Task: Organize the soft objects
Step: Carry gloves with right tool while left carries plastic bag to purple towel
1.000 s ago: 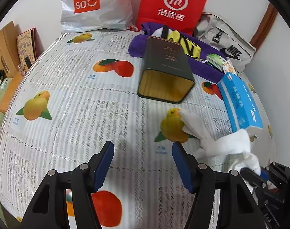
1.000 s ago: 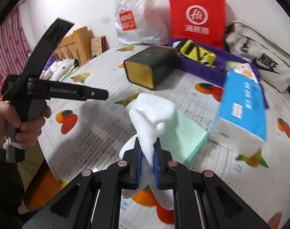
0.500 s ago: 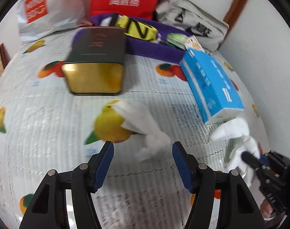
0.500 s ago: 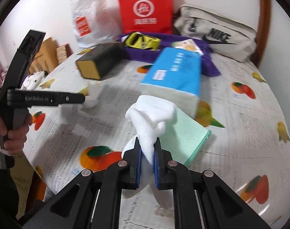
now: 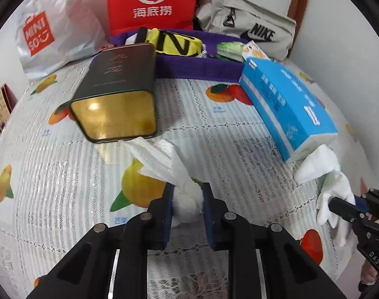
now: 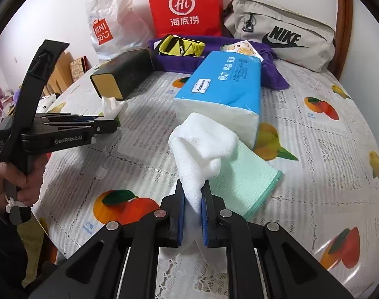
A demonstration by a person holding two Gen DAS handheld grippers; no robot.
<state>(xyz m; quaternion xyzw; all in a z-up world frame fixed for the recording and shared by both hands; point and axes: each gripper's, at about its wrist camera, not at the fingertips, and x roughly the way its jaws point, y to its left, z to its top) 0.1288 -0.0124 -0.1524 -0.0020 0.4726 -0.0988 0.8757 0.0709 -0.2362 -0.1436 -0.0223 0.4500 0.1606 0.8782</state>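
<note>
My left gripper [image 5: 187, 194] is shut on the twisted end of a white tissue [image 5: 162, 159] that lies on the fruit-print tablecloth [image 5: 52, 174], just in front of a dark tin [image 5: 119, 92] lying on its side with its gold mouth toward me. My right gripper [image 6: 192, 199] is shut on a white cloth [image 6: 202, 147], held above a mint-green cloth [image 6: 244, 177]. The right gripper and its white cloth [image 5: 324, 172] show at the right edge of the left wrist view. The left gripper [image 6: 107, 124] and tissue [image 6: 111, 104] show in the right wrist view.
A blue tissue pack [image 5: 286, 102] lies right of the tin. Behind are a purple towel [image 5: 197, 64] with a yellow item [image 5: 174, 42], a red bag [image 5: 152, 2], a white MINISO bag [image 5: 50, 32] and a grey Nike bag [image 5: 246, 27].
My left gripper moved forward and closed on the tissue; it was open before. My right gripper stays shut on the white cloth and has swung right, toward the blue pack.
</note>
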